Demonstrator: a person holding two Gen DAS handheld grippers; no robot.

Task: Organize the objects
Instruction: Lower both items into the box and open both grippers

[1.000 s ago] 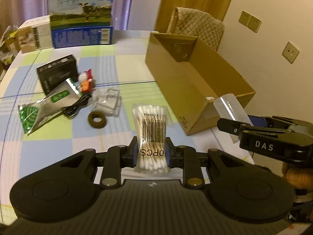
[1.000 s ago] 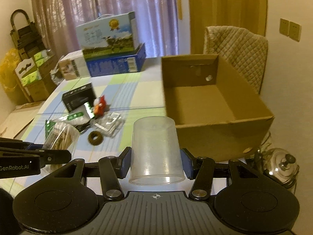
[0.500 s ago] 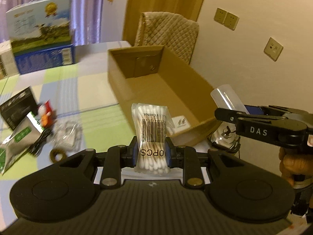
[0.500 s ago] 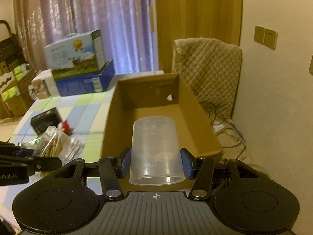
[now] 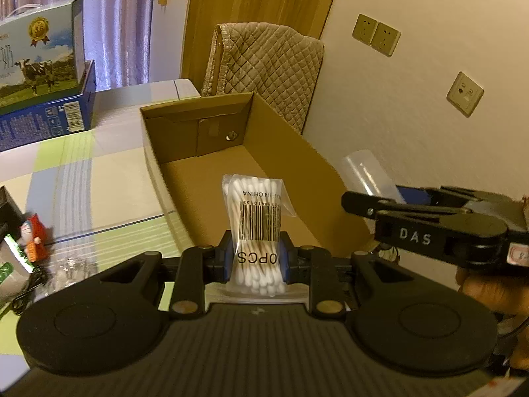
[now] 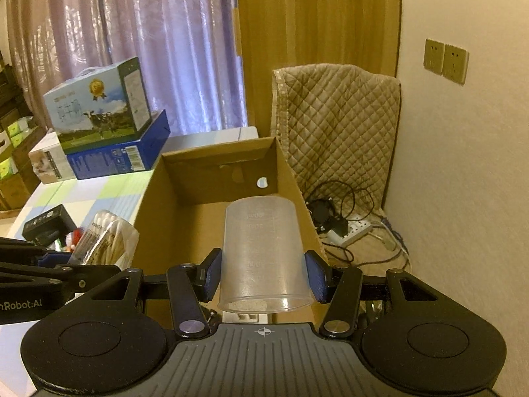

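Holding a bag of cotton swabs [image 5: 256,228] in my left gripper [image 5: 254,261], I have the jaws closed narrow on its lower half, the bag standing upright with its long axis running straight ahead along the fingers. My right gripper [image 6: 263,276] is clamped wider around a clear plastic cup [image 6: 263,258], mouth toward the camera and base pointing forward. Both loads hang over the near end of the open cardboard box [image 5: 281,139], which lies directly ahead of each tool with its long axis running away from me. From the left view the swabs sit above the box floor, so I judge the left is the nearer to a release; the right gripper hangs at the box's right wall, and its cup looks to be over the near edge. Left of the box, on the checked tablecloth [image 5: 109,178], a small red figurine [image 5: 33,236] remains unsorted.
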